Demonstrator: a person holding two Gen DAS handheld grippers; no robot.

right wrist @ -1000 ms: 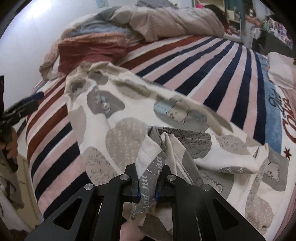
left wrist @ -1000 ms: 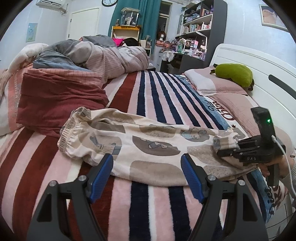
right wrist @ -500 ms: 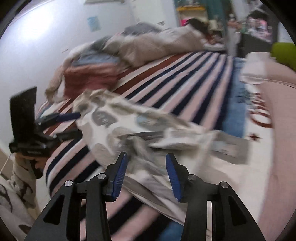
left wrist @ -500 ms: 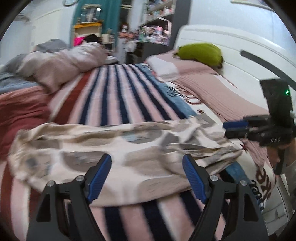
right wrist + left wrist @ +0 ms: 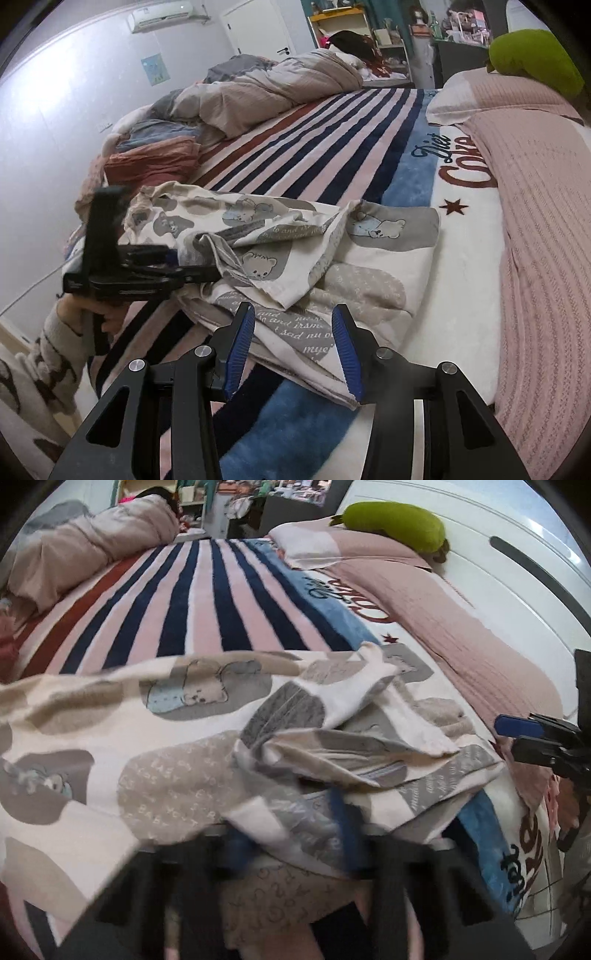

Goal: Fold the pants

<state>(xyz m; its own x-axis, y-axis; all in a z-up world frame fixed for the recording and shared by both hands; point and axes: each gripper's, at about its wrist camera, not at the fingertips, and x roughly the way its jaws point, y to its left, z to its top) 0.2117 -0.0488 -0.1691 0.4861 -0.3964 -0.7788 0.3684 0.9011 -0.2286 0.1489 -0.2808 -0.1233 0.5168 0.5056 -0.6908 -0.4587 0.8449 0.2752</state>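
Note:
The cream pants (image 5: pixel 177 738) with grey bear patches lie on the striped blanket, their leg ends bunched in a rumpled heap (image 5: pixel 295 258). My left gripper (image 5: pixel 291 842) is pushed into the near edge of that heap; its view is blurred, cloth lies between the fingers, and the jaws look partly closed. From the right wrist view the left gripper (image 5: pixel 207 267) reaches into the cloth from the left. My right gripper (image 5: pixel 291 350) is open and empty, hovering just short of the pants' near hem. It shows at the right edge of the left wrist view (image 5: pixel 517 734).
The striped blanket (image 5: pixel 332 147) covers the bed. A pink pillow (image 5: pixel 535 184) and a green plush (image 5: pixel 532 62) lie to the right by the white headboard (image 5: pixel 498 554). Bunched duvets (image 5: pixel 258 92) and a red folded blanket (image 5: pixel 147 162) sit at the far left.
My right gripper let go of the pant leg end, opened and pulled back. My left gripper moved right and forward into the bunched leg ends, its fingers closer together than before.

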